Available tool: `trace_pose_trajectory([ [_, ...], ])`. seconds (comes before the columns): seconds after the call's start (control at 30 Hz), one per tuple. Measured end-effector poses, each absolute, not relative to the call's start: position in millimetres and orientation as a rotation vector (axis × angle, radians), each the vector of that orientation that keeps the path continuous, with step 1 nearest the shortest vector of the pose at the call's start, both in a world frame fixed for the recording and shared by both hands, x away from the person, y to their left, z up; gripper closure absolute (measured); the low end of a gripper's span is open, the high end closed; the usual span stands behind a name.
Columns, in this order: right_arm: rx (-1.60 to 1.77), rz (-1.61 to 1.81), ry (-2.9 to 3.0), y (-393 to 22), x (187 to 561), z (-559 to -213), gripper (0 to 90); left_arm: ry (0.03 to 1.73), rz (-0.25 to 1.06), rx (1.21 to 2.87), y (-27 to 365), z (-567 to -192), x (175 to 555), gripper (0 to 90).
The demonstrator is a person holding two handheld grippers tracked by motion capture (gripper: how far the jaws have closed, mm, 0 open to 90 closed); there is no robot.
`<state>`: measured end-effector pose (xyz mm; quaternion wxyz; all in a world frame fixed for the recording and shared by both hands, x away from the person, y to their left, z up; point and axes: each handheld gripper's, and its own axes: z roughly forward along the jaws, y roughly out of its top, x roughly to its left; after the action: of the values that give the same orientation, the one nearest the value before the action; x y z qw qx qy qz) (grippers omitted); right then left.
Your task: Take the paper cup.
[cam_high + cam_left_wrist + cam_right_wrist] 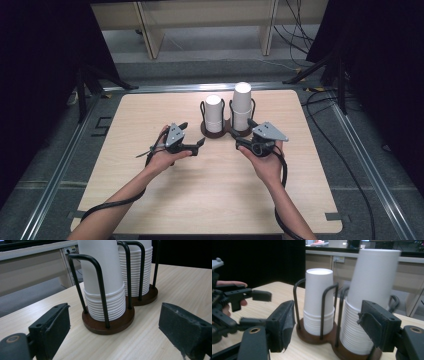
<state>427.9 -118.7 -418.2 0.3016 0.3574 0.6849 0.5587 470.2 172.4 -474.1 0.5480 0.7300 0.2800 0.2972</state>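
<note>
Paper cups, white and nested upside down in two stacks, stood in a dark brown wooden double-ring holder (226,131) with black wire uprights, toward the far middle of the pale wood-grain counter (210,195). From your seat, the shorter stack (214,114) sat on the left and the taller stack (241,106) on the right, their round bases touching.

You held your left claw (201,144) low over the counter just left of the holder, pointed at it; in the left gripper view its two black padded jaws stood wide apart with nothing between them, the shorter stack (105,280) nearest ahead and the taller stack (136,267) behind it.

Your right claw (239,145) hung just in front of the taller stack. In the right gripper view its jaws were parted and gripped nothing, the left pad short of the shorter stack (319,300) and the right pad overlapping the taller stack (367,297); whether that pad touched the cups cannot be told. Your left claw (259,307) showed at that picture's left edge.
</note>
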Motion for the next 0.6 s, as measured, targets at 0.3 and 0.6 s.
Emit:
trace_pose_trajectory([
  [0.3,0.962,1.511,1.837,-94.3,456.1,-409.0,32.1,0.688,0.689,1.768,160.0,-475.9,492.8,14.0],
  [0.6,0.945,1.454,1.859,-66.5,487.3,-403.0,32.8,0.707,0.662,1.798,149.6,-478.0,514.2,14.9],
])
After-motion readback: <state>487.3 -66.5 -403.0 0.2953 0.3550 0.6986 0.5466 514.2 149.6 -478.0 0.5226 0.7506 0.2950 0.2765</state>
